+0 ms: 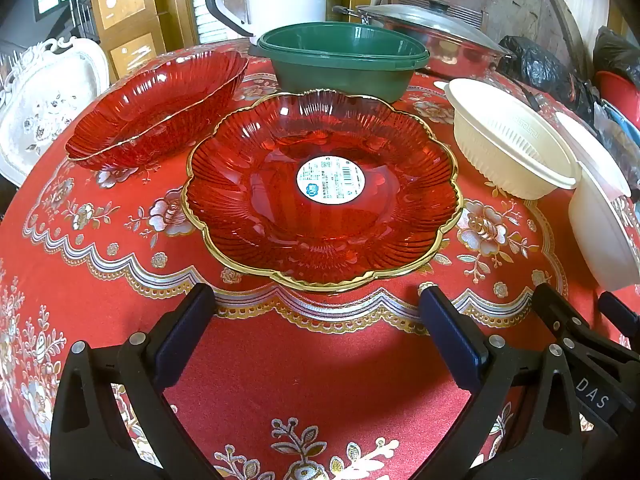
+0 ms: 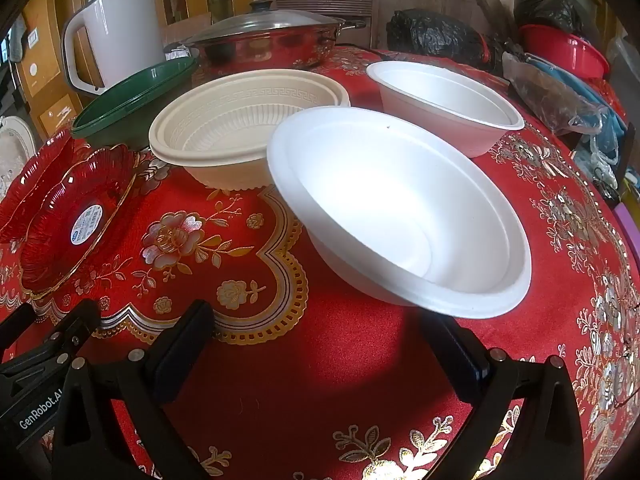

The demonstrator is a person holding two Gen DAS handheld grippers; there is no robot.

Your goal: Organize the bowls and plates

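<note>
- Hovering over the red tablecloth (image 1: 312, 364), the left gripper (image 1: 316, 320) gapes empty before a labelled red plate (image 1: 320, 196).
- The right gripper (image 2: 316, 332) is likewise spread, empty, its right finger under the near white bowl's (image 2: 400, 216) rim.
- Beyond: cream bowl (image 2: 248, 128), green bowl (image 1: 344, 60), second red plate (image 1: 160, 108), far white bowl (image 2: 444, 108).

The left gripper (image 1: 316, 308) tilts steeply downward, its two dark fingers (image 1: 188, 320) spread wide with nothing between them. The right gripper (image 2: 316, 320) tilts down likewise, jaws wide apart and holding nothing; its right fingertip seems partly hidden. Each gripper shows at the edge of the other's view, side by side.
</note>
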